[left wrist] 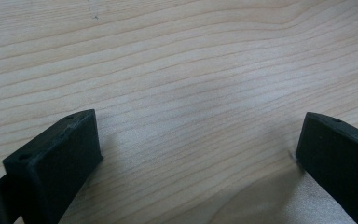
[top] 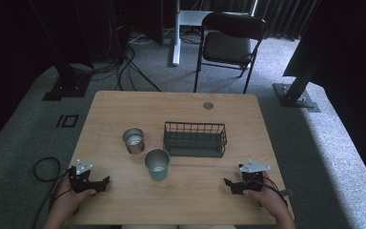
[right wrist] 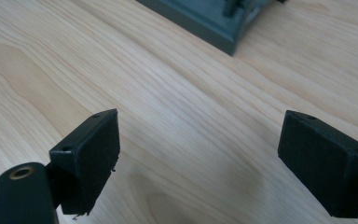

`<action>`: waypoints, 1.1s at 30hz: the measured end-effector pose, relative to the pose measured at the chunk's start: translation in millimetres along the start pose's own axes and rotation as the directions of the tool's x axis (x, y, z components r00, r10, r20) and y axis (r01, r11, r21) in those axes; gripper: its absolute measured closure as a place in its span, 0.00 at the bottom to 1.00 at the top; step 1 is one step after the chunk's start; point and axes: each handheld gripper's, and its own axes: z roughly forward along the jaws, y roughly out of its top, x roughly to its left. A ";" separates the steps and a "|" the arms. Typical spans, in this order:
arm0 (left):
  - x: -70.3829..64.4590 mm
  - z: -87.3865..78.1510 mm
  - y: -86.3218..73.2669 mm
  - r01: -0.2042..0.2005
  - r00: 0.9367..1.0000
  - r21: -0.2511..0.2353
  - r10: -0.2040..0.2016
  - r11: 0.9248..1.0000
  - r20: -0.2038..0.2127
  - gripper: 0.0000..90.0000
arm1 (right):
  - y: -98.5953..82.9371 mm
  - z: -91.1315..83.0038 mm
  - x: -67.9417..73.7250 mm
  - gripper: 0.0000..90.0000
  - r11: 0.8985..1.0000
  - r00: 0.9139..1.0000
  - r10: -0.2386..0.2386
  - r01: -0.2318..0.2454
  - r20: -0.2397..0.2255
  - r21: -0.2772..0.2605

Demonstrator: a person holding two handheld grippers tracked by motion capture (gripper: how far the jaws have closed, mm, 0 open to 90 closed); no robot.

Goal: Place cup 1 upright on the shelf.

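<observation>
Teal cup (top: 157,165) stands upright, mouth up, on the wooden table (top: 124,102), a little left of centre and toward the near edge. It is the thing nearest the grippers and lies between them, closer to the left one. Steel cup (top: 134,140) stands upright just beyond it and to its left; the two look close, touching or not I cannot tell. Dark wire basket (top: 195,139) sits right of both cups, near the table's middle, long side parallel to the near edge.

Left gripper (top: 106,182), held in a hand (top: 69,200), rests near the near left corner; jaws spread wide, nothing between them but bare wood grain in the left gripper view (left wrist: 196,154).

Right gripper (top: 227,183), in the other hand (top: 269,200), rests near the near right corner; jaws likewise wide apart and empty (right wrist: 198,144). A corner of the basket (right wrist: 214,23) shows at the top of the right gripper view, well apart from the jaws.

Beyond the far edge: a black chair (top: 228,43) on grey carpet.
</observation>
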 end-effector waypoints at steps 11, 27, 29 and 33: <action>0.0 0.0 0.0 0.000 1.000 0.000 0.000 1.000 0.000 0.00 | 15.2 6.8 12.6 0.14 0.999 0.997 -0.041 0.040 -0.061 -0.022; 0.0 0.0 0.0 0.000 1.000 -0.001 0.000 1.000 0.000 0.00 | 35.6 24.7 35.1 0.14 0.995 0.984 -0.093 0.086 -0.152 -0.049; 0.0 0.0 0.0 0.000 1.000 -0.001 0.000 1.000 0.000 0.00 | 38.4 26.6 37.7 0.14 0.994 0.982 -0.100 0.093 -0.160 -0.054; 0.0 0.0 0.0 0.000 1.000 0.000 0.000 1.000 0.000 0.00 | 43.9 31.4 43.4 0.14 0.992 0.978 -0.115 0.106 -0.174 -0.060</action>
